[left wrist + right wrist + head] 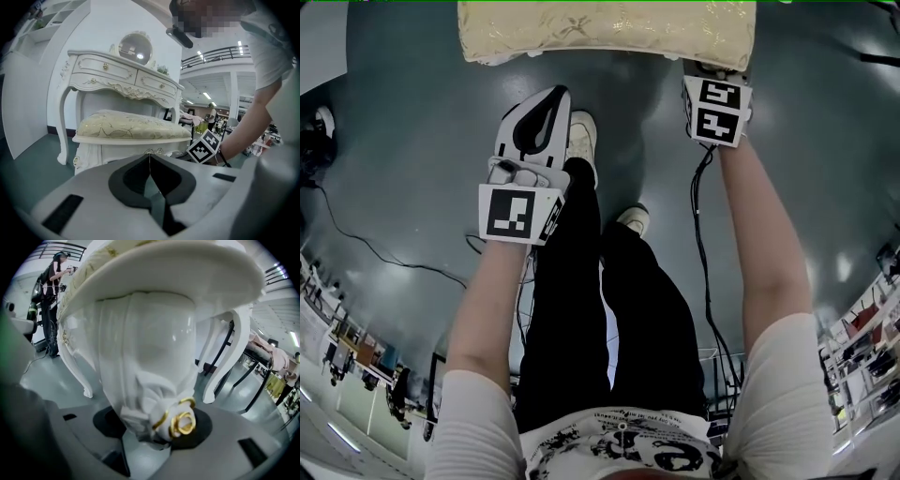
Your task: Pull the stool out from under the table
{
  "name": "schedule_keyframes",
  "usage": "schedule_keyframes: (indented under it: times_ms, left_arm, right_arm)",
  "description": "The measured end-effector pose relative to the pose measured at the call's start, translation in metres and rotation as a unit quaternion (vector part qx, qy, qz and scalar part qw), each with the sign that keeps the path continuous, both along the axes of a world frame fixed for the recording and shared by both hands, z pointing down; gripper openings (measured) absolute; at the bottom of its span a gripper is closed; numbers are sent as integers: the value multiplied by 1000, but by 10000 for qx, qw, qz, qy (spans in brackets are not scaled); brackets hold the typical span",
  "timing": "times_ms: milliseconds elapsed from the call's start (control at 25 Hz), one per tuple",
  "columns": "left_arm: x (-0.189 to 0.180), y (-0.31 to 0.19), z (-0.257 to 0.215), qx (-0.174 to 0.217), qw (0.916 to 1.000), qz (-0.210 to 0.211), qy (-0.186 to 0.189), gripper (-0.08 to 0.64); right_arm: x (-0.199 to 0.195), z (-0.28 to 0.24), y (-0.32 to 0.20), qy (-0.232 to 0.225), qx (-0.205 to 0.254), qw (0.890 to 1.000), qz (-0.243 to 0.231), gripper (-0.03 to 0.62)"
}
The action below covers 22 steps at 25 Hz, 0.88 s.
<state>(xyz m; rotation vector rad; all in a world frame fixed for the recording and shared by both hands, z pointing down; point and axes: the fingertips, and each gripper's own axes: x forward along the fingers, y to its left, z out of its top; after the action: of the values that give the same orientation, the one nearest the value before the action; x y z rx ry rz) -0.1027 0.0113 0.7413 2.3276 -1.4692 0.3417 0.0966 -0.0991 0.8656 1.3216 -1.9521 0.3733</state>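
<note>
The stool (609,33) has a cream patterned cushion and white carved legs; it stands at the top of the head view, in front of the white dressing table (117,75). My right gripper (712,77) reaches under the stool's right front corner. In the right gripper view its jaws (157,437) close round the stool's carved leg (150,371), just above a gold rosette (183,420). My left gripper (555,98) hangs free over the floor short of the stool, jaws shut with nothing between them (150,161).
The person's legs and white shoe (581,136) stand between the two arms. A black cable (703,244) trails from the right gripper. A curved white table leg (229,357) stands behind the stool. Grey floor lies around; another person stands far off (51,277).
</note>
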Motion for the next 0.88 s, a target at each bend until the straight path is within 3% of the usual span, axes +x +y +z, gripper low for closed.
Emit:
schedule_keyframes:
  times_ms: [280,640,880]
  left_arm:
    - [24,49,-7,43,10000,-2,30,21]
    - [24,75,-22,110,9999,6,-62,20]
    - [26,95,-47,128,9997,-197,-24,20]
  right_arm:
    - [21,-5,58,-56,-44,10000,24,250]
    - [22,-13,69,-209,-17,9998,-73,258]
    - [35,-28,94,-553,-636,9943,659,261]
